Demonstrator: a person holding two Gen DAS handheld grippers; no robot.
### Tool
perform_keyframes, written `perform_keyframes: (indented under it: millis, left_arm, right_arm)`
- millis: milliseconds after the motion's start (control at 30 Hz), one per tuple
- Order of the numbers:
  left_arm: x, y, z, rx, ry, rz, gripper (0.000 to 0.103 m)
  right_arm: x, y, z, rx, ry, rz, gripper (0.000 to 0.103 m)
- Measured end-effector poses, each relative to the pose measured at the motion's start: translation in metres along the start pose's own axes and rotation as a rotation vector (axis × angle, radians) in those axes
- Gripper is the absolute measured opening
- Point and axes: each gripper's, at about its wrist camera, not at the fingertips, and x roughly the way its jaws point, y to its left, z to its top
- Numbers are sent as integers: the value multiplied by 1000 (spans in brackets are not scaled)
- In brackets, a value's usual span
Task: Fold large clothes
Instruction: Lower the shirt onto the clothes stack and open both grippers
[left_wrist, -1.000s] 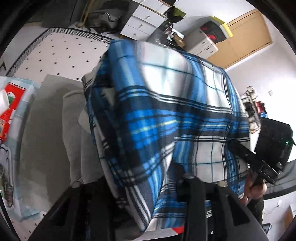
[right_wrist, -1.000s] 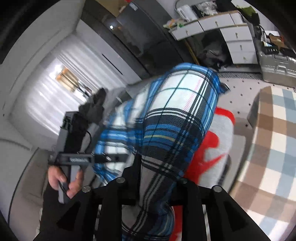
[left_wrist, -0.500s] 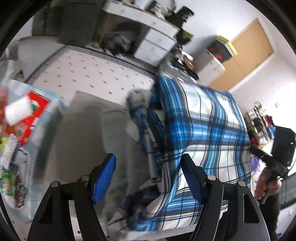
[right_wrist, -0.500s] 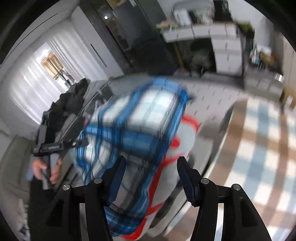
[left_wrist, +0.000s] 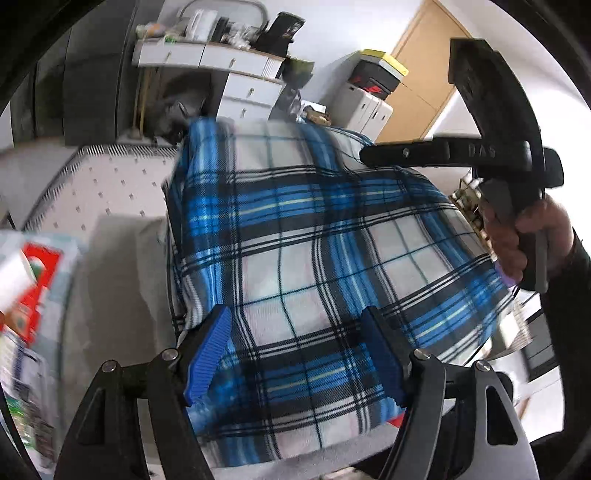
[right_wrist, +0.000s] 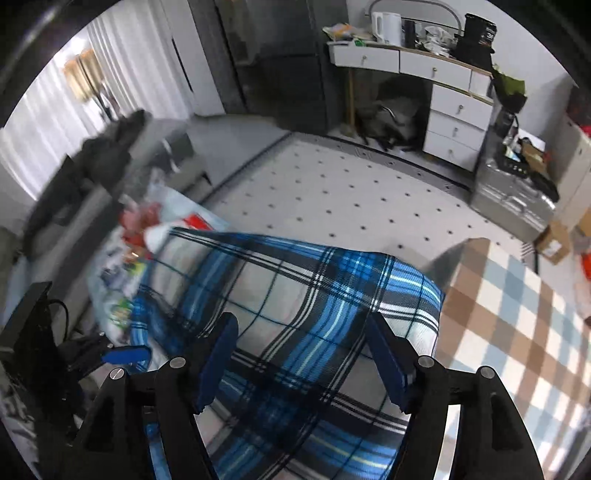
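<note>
1. The blue plaid garment, which was being pinched and lifted by both claws a second ago, is now being seen released and lying spread flat on a pale surface.
2. The left claw is being held above the near edge of the garment with its blue pads standing wide apart; nothing is being gripped, and cloth is only being seen beyond the gap. A second ago this gap was filled with bunched cloth.
3. The right claw is likewise being seen over the garment, its jaws being opened further at this moment, with no cloth being pressed between the pads. Earlier its fingers were closed on a hanging fold.
4. From the left wrist view, the right claw's black body and the hand gripping it are now being shown much larger, just beside the garment's right edge, than a second ago.
5. A red patch seen under the garment earlier is now being almost wholly covered.
6. The garment's near edge is being hidden behind the claw frames in both views, so how many layers are lying folded cannot be told.
7. The packets left of the garment are being blurred and cannot be read.
8. A checked brown-and-blue cloth to the right of the garment is being cut off by the picture's rim.
</note>
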Motion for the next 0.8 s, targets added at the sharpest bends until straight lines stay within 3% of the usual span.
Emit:
perform_keyframes:
  millis: [67, 133, 233, 333, 467, 567, 733, 800]
  left_arm:
    - [5, 6, 1, -21, -19, -33, 68]
    - [13, 12, 1, -39, -9, -49, 68]
    - [11, 6, 4, -21, -13, -27, 68]
    - [-6, -8, 5, -29, 5, 32, 68]
    - [-34, -27, -5, -17, -55, 77, 68]
    - [-54, -44, -17, -3, -141, 140, 68]
    - [-74, -102, -45, 110, -299, 222, 69]
    - [-76, -133, -62, 151, -373, 294, 71]
  right_arm:
    - [16, 2, -8, -45, 30, -75, 72]
    - [23, -4, -10, -42, 40, -91, 72]
    - [10, -15, -10, 5, 9, -27, 72]
    - [-20, -19, -16, 36, -75, 69, 72]
    - [-58, -25, -41, 64, -166, 181, 71]
    - [-93, -31, -79, 72, -262, 247, 72]
    - [-144, -32, -163, 25, -451, 253, 95]
    - [-160, -32, -205, 11, -533, 224, 102]
